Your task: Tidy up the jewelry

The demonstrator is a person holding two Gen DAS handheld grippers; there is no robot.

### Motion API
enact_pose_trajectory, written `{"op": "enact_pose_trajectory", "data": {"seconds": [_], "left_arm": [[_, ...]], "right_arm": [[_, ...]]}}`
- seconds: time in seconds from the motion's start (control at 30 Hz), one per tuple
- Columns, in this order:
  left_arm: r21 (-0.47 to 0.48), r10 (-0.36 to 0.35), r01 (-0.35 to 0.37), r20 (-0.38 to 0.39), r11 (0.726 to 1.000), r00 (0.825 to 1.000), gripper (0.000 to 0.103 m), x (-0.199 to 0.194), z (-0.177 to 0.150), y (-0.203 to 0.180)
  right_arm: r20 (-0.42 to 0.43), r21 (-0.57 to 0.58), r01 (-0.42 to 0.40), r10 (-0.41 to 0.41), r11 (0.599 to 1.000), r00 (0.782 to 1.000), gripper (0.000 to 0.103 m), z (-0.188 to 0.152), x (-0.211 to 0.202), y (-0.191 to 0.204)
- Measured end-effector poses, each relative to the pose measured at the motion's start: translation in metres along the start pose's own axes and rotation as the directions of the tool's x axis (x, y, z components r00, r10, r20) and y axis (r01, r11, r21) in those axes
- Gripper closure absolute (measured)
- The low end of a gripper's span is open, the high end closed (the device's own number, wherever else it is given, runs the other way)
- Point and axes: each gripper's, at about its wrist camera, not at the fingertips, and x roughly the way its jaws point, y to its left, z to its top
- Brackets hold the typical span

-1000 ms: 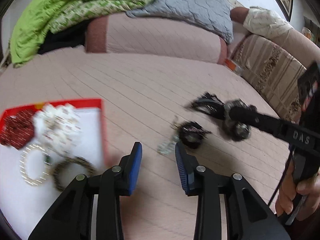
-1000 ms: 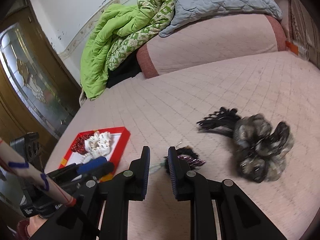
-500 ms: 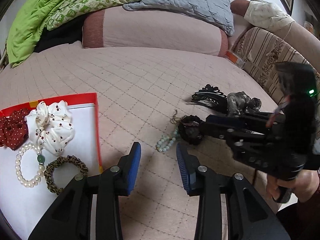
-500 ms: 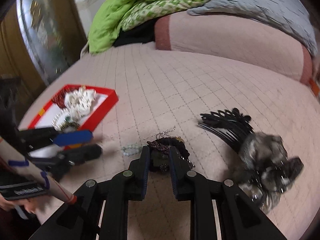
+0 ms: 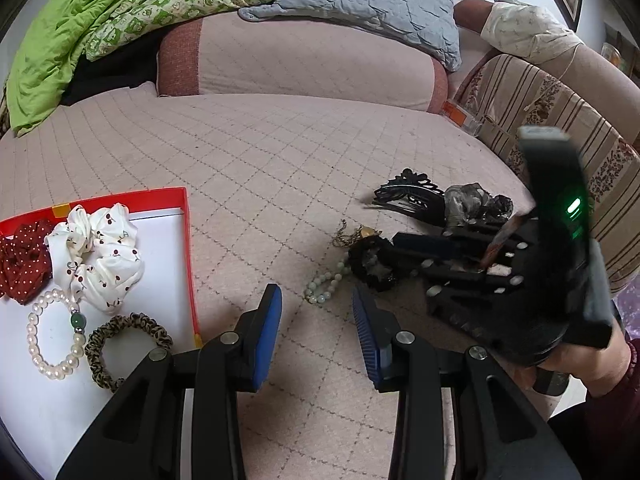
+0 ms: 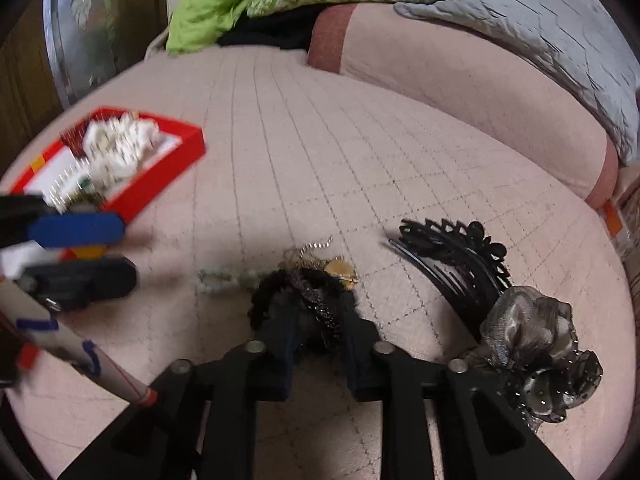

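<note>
On the bed (image 5: 280,168) we see the right hand-held gripper (image 6: 316,320) lowered over a black scrunchie (image 6: 280,292), its jaws closing with the scrunchie between them; whether the pads already press it we cannot tell. The left hand-held gripper (image 5: 316,316) hovers spread and empty, a pale bead bracelet (image 5: 324,284) just beyond its tips and touching the scrunchie. At left the red tray (image 5: 188,240) holds a white scrunchie (image 5: 100,252), red scrunchie (image 5: 24,264), pearl bracelet (image 5: 48,336) and leopard band (image 5: 124,344); a black comb (image 6: 452,260) and grey scrunchie (image 6: 532,344) lie to the right.
</note>
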Motion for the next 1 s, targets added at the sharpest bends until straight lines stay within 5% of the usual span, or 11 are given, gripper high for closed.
{"op": "enact_pose_trajectory", "data": {"seconds": [0.2,0.37,0.6,1.0], "left_arm": [[0.001,-0.026,0.026,-0.008,1.000,1.000,0.067,0.003,-0.003,-0.005],[-0.019,-0.068,0.067,-0.026,0.998,0.997,0.067,0.011,-0.002,-0.010],[-0.012,0.008,-0.008,-0.027,1.000,1.000,0.067,0.006,-0.003,-0.011],[-0.011,0.012,-0.013,-0.039,1.000,0.999,0.065,0.004,-0.012,-0.008]], "right_arm": [[0.105,0.237,-0.215,0.195,0.947,0.975,0.086,-0.005,-0.034,-0.038],[0.209,0.353,-0.324,0.263,0.878,0.942,0.086,-0.013,-0.056,-0.061],[0.103,0.186,-0.166,0.149,0.968,0.983,0.086,-0.008,-0.037,-0.030],[0.017,0.048,-0.063,0.063,0.997,0.998,0.084,-0.003,0.002,-0.008]]}}
